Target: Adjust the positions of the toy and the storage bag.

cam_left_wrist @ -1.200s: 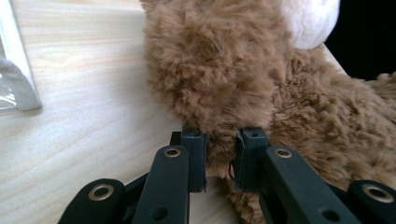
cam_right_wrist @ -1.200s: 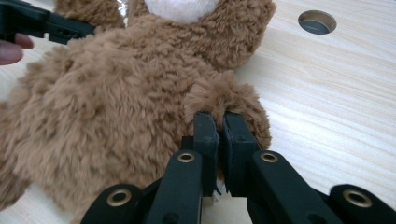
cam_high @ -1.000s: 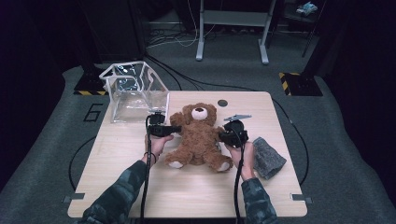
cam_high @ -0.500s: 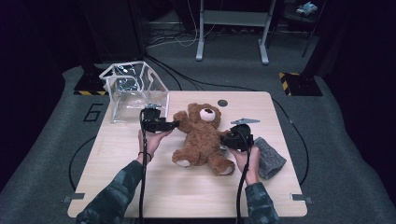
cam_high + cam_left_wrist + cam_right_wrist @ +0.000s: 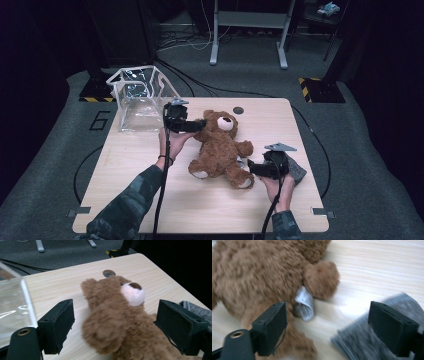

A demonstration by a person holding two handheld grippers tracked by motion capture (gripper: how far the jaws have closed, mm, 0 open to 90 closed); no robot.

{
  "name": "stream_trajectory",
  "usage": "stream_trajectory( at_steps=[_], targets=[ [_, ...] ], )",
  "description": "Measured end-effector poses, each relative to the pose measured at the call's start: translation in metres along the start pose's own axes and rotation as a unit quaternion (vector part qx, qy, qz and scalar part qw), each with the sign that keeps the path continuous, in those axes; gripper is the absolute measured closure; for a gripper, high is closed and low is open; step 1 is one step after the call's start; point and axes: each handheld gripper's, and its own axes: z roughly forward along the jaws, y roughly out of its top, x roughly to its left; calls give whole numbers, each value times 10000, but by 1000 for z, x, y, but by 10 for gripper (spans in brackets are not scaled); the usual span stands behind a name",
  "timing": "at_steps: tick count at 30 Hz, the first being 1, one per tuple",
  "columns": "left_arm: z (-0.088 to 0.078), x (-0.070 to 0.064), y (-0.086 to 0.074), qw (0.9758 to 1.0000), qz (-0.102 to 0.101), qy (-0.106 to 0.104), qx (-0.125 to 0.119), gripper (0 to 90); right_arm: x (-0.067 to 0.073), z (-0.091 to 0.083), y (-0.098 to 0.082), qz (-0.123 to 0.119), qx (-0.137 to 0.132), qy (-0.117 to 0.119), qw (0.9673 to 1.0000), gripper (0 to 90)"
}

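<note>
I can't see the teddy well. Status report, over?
Both grippers, left gripper and right gripper, just opened, empty. Teddy bear lying loose on table. Grey cloth beside right gripper.

Lit desk, dark room, soft close-ups

The desk [image 5: 150, 200] was evenly lit from above while the floor around it fell into near-black. Glare streaked the clear bag [image 5: 140, 100]. The right gripper view was smeared by motion; the bear [image 5: 117, 320] looked soft up close.

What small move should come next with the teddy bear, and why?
Probably bring the left gripper down and close it on the teddy bear. Both grippers have just been opening and now stand wide with nothing pressed, while the bear lies loose on the table beside the clear bag.
</note>
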Motion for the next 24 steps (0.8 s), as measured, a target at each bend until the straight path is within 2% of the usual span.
stream_trajectory(
  at_steps=[6,8,14,15,16,17,19,21,24],
  targets=[
    [11,-20,14,9999,36,48,91,90,-10,-23,-26,-34,87,-636,9979,0],
    [15,-25,18,9998,3,68,174,65,-14,-29,-35,-12,41,-880,9961,0],
    [29,-41,26,9993,51,135,339,27,-42,-41,-62,334,-12,-1023,9942,0],
    [33,-43,26,9993,-9,167,333,21,-47,-41,-67,328,-23,-1083,9936,0],
    [38,-46,27,9988,-31,170,468,7,-51,-41,-72,321,-4,-1177,9925,0],
    [38,-46,27,9988,-31,170,468,0,-59,-39,-81,380,19,-1185,9922,0],
    [43,-50,26,9985,-33,221,508,0,-62,-39,-84,454,63,-1171,9921,0],
    [56,-58,23,9975,-41,272,644,0,-72,-36,-93,528,97,-1211,9912,0],
    [68,-66,20,9968,-91,239,760,9,-79,-32,-97,538,145,-1167,9916,0]
  ],
)
